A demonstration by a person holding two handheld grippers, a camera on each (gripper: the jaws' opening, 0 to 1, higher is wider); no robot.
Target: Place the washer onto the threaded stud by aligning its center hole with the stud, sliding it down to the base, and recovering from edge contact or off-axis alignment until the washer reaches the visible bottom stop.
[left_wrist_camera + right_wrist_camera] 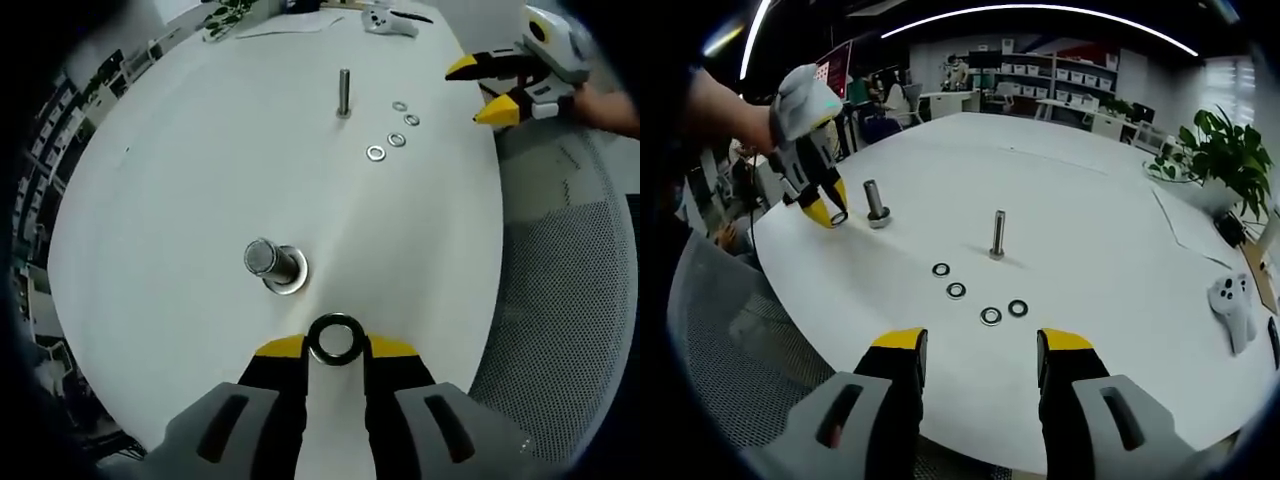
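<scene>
Left claw (336, 352) pinches a washer (336, 339) at lower centre, just below the threaded stud (272, 263); centre the hole first. Right claw (981, 352) spread.

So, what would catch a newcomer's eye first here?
The left gripper pinches a dark washer just short of the near stud, which already has a washer at its base. A slimmer second stud stands farther off, with four loose washers beside it on the white table.
</scene>
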